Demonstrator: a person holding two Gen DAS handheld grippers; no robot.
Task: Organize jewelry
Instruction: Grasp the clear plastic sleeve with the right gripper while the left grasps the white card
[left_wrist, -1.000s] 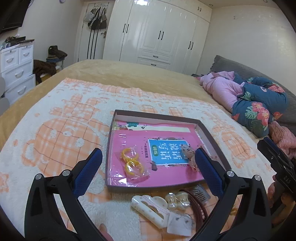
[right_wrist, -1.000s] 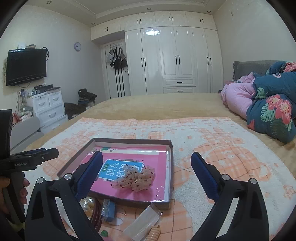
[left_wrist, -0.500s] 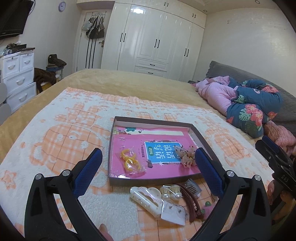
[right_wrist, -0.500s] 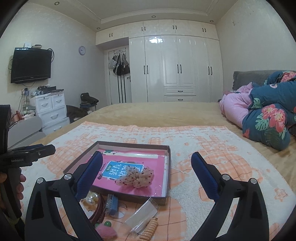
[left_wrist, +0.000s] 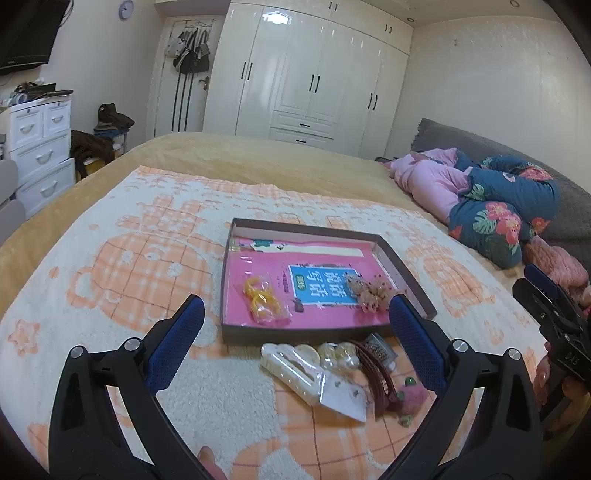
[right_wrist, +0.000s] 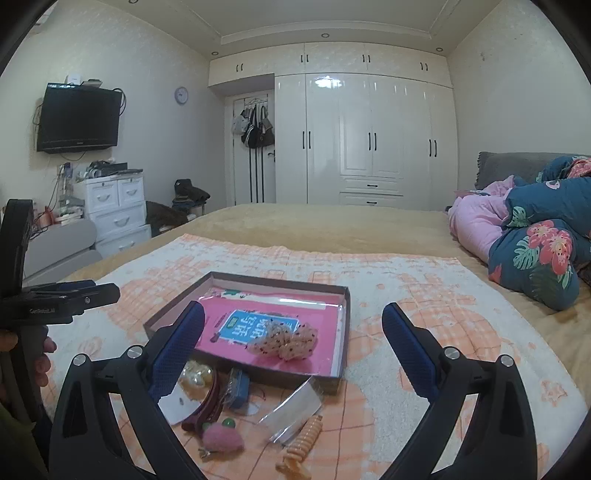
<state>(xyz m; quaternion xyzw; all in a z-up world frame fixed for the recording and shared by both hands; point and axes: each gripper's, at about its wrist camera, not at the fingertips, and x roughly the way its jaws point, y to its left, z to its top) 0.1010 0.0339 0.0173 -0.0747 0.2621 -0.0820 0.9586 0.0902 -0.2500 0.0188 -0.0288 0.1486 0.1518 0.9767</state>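
White wardrobe doors (left_wrist: 314, 85) back the bed's peach-checked blanket (left_wrist: 122, 258) in the left wrist view, where the left tool (left_wrist: 295, 314) hangs open and empty above a shallow brown cardboard tray (left_wrist: 328, 229) holding yellow rings in a clear bag (left_wrist: 264, 301). Right wrist view: the right tool (right_wrist: 293, 321) is open too, empty, over a pale dotted bow (right_wrist: 286, 341) inside that tray, with a coiled orange hair tie (right_wrist: 304, 441) on the blanket outside it.
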